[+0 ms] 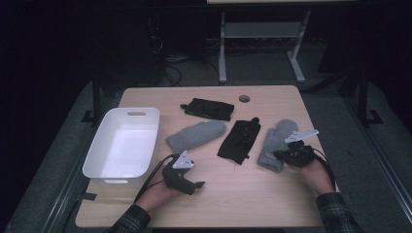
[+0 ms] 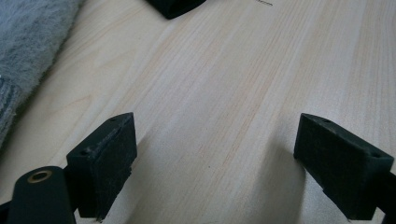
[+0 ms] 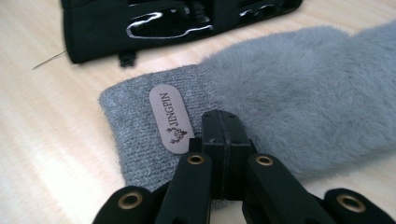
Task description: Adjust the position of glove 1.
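While parked over bare table (image 1: 243,204) beside tub (image 1: 104,126), left gripper (image 1: 199,184): jaws wide apart, nothing between, likely kept clear of the work. Right gripper (image 1: 278,155): jaws fully together, tips down on cuff (image 3: 135,140) of mitten (image 1: 274,141), probably to catch the firm knit edge; fabric pinched or not, cannot tell. Mitten flat at table's right, beside black glove (image 1: 239,141); long axis running away from person, cuff nearest, tip far, leaning slightly right.
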Tool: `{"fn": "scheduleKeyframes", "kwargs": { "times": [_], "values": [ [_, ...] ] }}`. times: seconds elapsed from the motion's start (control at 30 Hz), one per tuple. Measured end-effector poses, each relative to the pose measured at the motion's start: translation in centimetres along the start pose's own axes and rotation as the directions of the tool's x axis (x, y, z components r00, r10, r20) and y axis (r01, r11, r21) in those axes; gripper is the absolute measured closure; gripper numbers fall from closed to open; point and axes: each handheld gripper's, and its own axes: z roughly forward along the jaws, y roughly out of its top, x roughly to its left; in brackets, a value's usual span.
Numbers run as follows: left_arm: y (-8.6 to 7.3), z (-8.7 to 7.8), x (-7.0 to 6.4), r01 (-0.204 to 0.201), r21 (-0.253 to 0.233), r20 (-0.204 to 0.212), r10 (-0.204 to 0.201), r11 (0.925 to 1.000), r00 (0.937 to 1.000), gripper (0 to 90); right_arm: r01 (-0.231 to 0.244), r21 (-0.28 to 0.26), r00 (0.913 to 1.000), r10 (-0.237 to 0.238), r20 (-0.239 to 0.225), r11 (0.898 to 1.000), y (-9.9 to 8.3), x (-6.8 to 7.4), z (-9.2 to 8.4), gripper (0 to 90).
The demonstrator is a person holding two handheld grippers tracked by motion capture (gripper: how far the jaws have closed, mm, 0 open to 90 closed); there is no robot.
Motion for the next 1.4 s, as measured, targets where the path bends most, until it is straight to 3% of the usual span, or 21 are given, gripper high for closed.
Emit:
{"fn": "scheduleKeyframes", "kwargs": {
  "times": [0.7, 0.97, 1.4],
  "values": [
    [0.0, 0.0, 0.0, -0.005, 0.003, -0.003, 0.005, 1.0000, 1.0000, 12.2, 0.046, 0.017, 0.9952, -0.044, -0.087, 0.999, -1.3, 4.7, -0.9, 90.0],
    [0.0, 0.0, 0.0, -0.006, 0.004, -0.003, 0.006, 1.0000, 1.0000, 12.2, 0.090, 0.016, 0.9901, -0.087, -0.110, 0.996, -1.7, 6.4, -1.2, 90.0],
    [0.0, 0.0, 0.0, 0.003, 0.005, -0.003, -0.003, 1.0000, 1.0000, 12.2, 0.123, 0.030, 0.9824, -0.117, -0.146, 0.992, -2.1, 9.0, -1.5, 90.0]
  ]
}}
